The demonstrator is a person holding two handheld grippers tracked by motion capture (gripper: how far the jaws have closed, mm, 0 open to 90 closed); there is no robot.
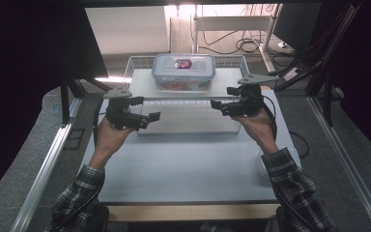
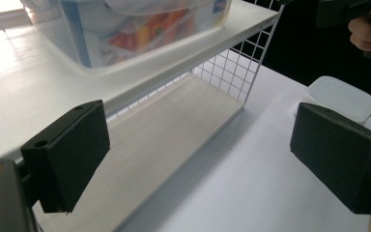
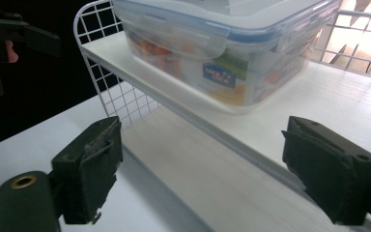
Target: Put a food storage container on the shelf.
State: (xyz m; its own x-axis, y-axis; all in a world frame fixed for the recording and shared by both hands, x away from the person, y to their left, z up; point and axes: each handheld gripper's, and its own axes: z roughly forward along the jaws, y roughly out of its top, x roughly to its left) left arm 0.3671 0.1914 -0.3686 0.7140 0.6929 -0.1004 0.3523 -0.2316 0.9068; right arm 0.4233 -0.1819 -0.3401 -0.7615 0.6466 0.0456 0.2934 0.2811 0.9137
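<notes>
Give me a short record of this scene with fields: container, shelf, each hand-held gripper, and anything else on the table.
container: clear lidded box with colourful contents, on the shelf's top board
shelf: white wire-sided shelf on the table, lower board bare
left hand-held gripper: open, nothing between the jaws, in front of the shelf's left end
right hand-held gripper: open, nothing between the jaws, at the shelf's right end
other: small white block on the table

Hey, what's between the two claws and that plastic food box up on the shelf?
Nothing but bare white shelf top: in the right gripper view it runs clear from the open right claw to the food box. The left claw, open too, faces the same bare shelf.
</notes>
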